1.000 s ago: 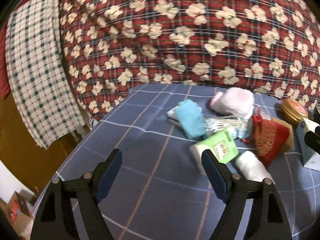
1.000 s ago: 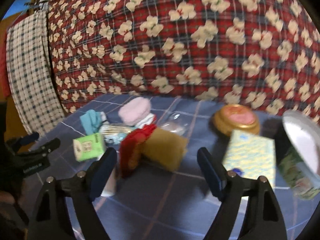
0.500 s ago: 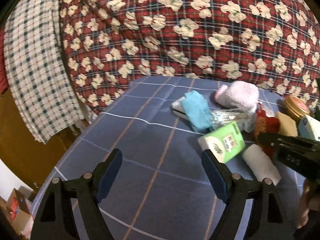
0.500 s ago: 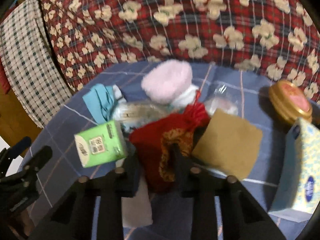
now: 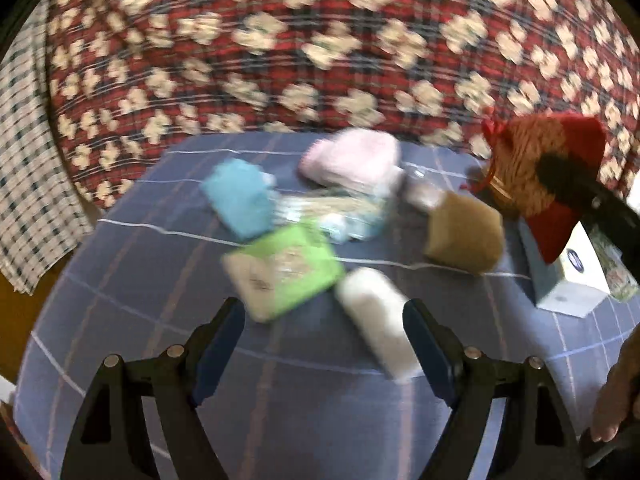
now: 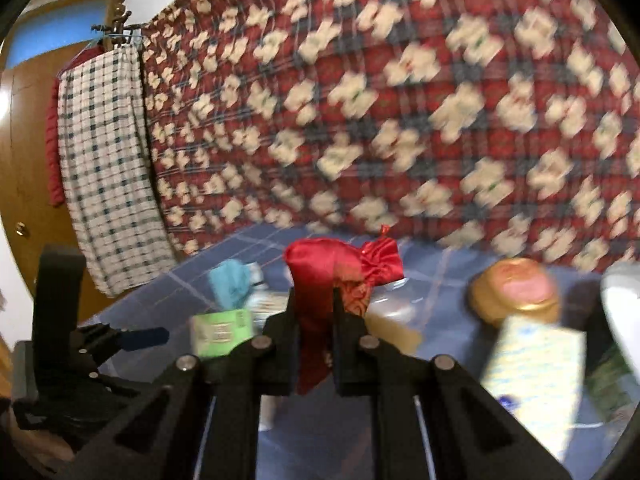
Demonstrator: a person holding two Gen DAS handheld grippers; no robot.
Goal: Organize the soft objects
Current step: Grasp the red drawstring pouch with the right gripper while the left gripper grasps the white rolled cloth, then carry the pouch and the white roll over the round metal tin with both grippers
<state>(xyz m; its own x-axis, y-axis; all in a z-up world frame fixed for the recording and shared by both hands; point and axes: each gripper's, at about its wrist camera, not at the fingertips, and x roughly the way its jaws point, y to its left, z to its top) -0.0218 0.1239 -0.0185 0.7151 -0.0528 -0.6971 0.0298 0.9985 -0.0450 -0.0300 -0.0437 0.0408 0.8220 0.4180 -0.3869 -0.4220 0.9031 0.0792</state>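
Red satin drawstring pouch (image 6: 320, 276) pinched between the pressed-together jaws of the right gripper (image 6: 314, 312), lifted clear of the blue checked tablecloth (image 6: 440, 268); same pouch seen raised at upper right of the left wrist view (image 5: 560, 184). Left gripper (image 5: 324, 332) spread wide, holding nothing, hovering low over the cloth. Between and just ahead of its jaws: green tissue packet (image 5: 284, 272) and white soft roll (image 5: 376, 316), touching. Farther ahead: light blue folded cloth (image 5: 240, 200), pink fluffy bundle (image 5: 352, 156), brown square sponge (image 5: 464, 236). Right of the right jaws: round gold tin (image 6: 516, 296) and patterned tissue box (image 6: 536, 364). Behind everything, red plaid floral quilt (image 6: 400, 100). Heavy motion blur; labels unreadable.
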